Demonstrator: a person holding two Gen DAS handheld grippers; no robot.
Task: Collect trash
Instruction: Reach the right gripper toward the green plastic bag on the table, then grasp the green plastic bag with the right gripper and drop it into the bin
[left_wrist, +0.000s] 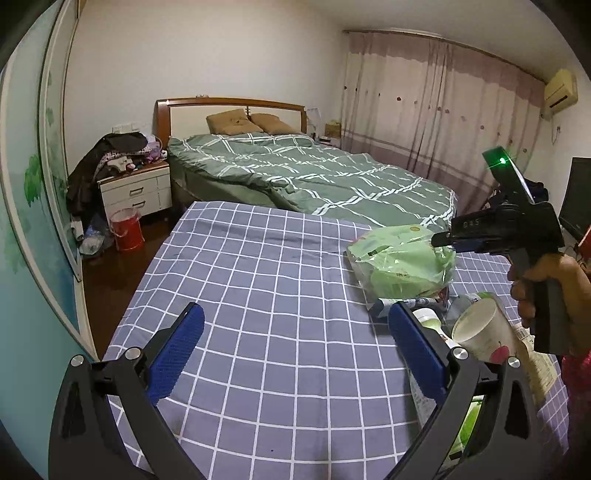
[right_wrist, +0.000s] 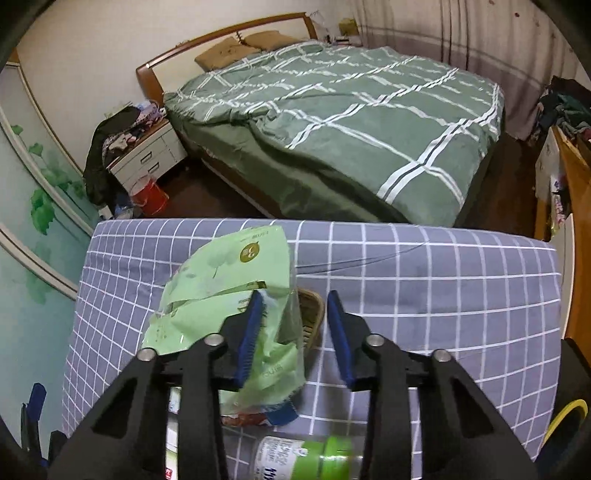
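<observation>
The work surface is a table covered with a blue-grey checked cloth (right_wrist: 424, 295). The trash lies in a cluster on it: at 3 o'clock in the left wrist view, at 6 to 7 o'clock in the right wrist view.

Trash items:
- A green plastic bag (right_wrist: 225, 295), crumpled, lies on the cloth and stands highest in the cluster.
- A white paper cup (left_wrist: 484, 332) with a red apple print lies tilted, its mouth toward the camera, just beside the bag at 4 o'clock in the left wrist view.
- A bottle with a green label (right_wrist: 314, 459) lies on its side at 6 o'clock in the right wrist view.
- A small woven basket (right_wrist: 310, 317) shows behind the bag's edge; what it holds cannot be told.

Left gripper (left_wrist: 295, 354): fingers spread wide, nothing between the blue pads. It hovers over bare cloth, and its right finger (left_wrist: 417, 354) stands just beside the trash cluster.

Right gripper (right_wrist: 295, 332): fingers partly apart. The left pad (right_wrist: 251, 332) overlaps the green bag's edge; the right pad stands clear over the cloth. Whether the left pad touches the bag cannot be told. A hand (left_wrist: 546, 288) holds this gripper's grip at 3 o'clock in the left wrist view.

Background: a bed with a green plaid duvet (right_wrist: 351, 122) at 12 o'clock; a red bucket (left_wrist: 127, 229) on the floor at 9 o'clock.
</observation>
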